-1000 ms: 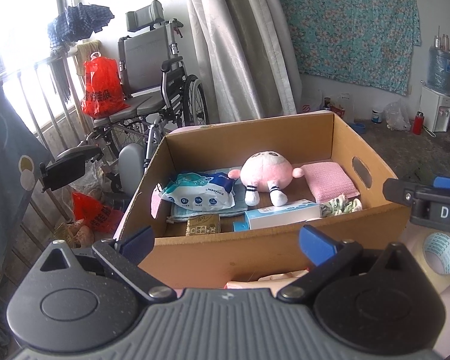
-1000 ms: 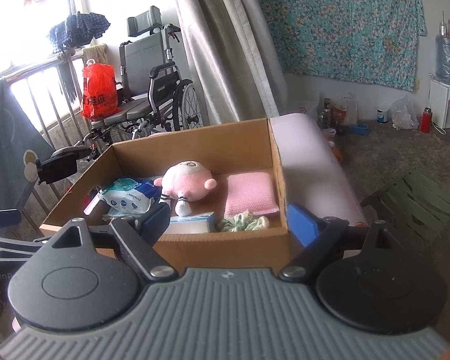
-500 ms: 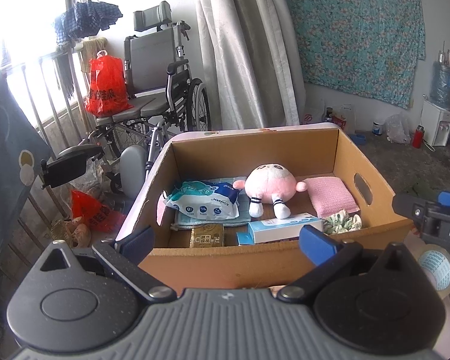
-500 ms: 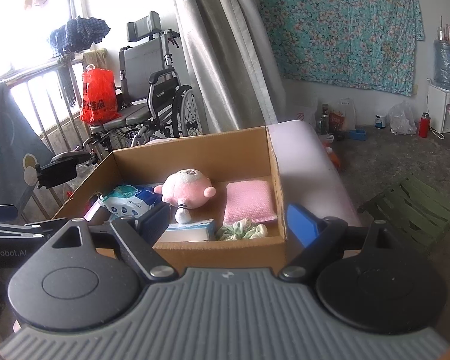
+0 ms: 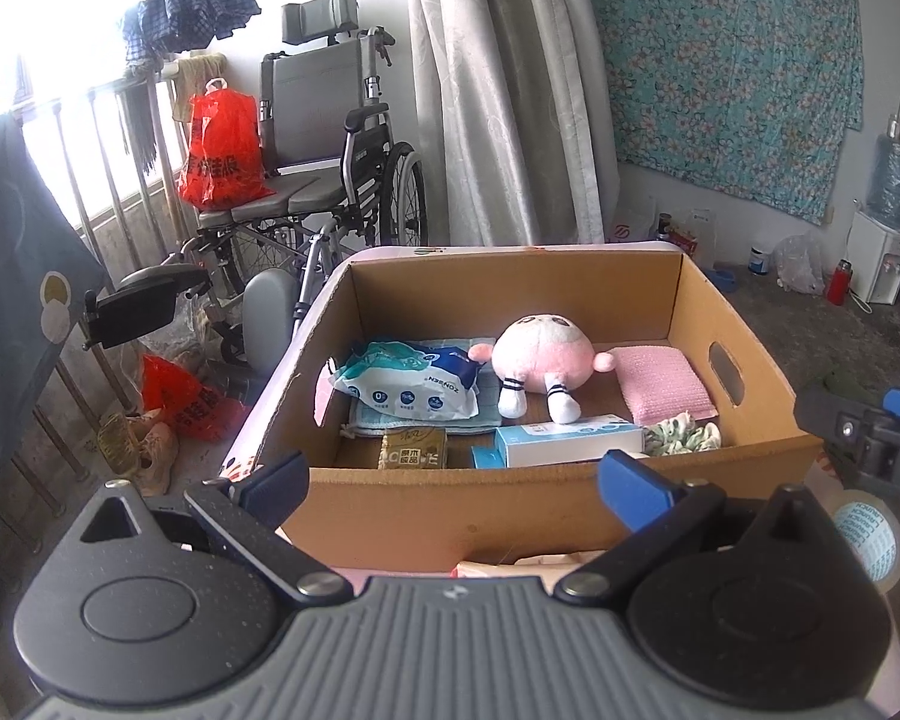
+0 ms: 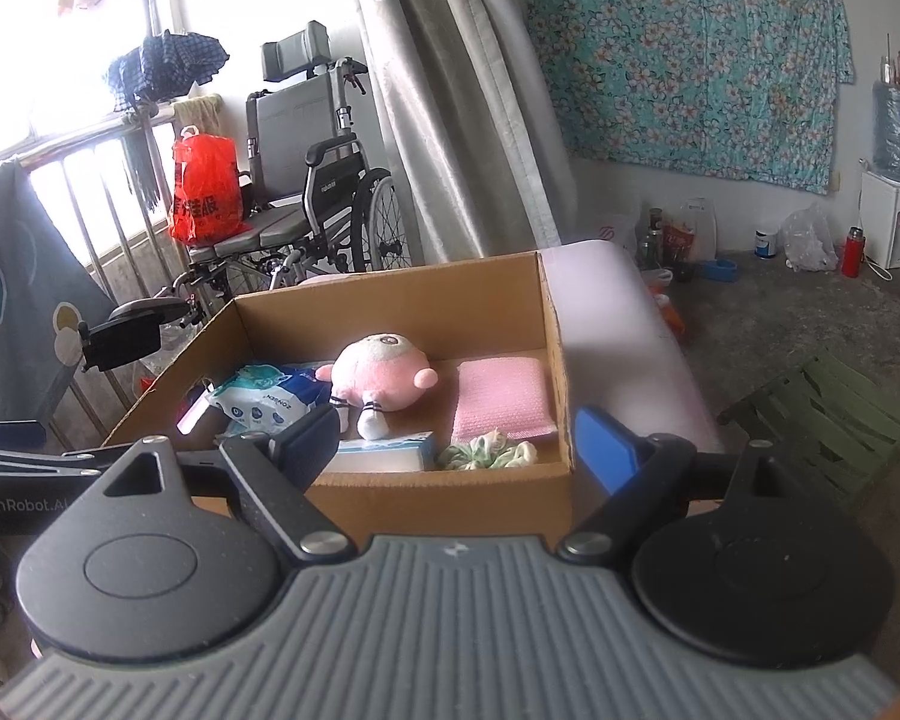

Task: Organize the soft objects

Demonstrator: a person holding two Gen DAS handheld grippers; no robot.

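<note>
A cardboard box (image 5: 546,519) (image 6: 450,501) holds a pink plush toy (image 5: 543,357) (image 6: 384,375), a pink folded cloth (image 5: 666,387) (image 6: 501,399), a green-white scrunchie (image 5: 684,435) (image 6: 489,453), a blue wipes pack (image 5: 414,384) (image 6: 267,402), a white-blue carton (image 5: 570,447) (image 6: 387,450) and a small brown packet (image 5: 414,449). My left gripper (image 5: 453,486) is open and empty, in front of the box's near wall. My right gripper (image 6: 456,444) is open and empty, near the box's front right corner; it also shows in the left wrist view (image 5: 870,438).
The box stands on a pink padded surface (image 6: 618,348). A tape roll (image 5: 870,540) lies at its right. A wheelchair (image 5: 330,192) with a red bag (image 5: 222,150) stands behind left, by a railing. A green folding stool (image 6: 828,420) is on the floor at right.
Both grippers have risen and drawn back a little, so more of the box's inside shows. Both stay open; nothing in the box has moved.
</note>
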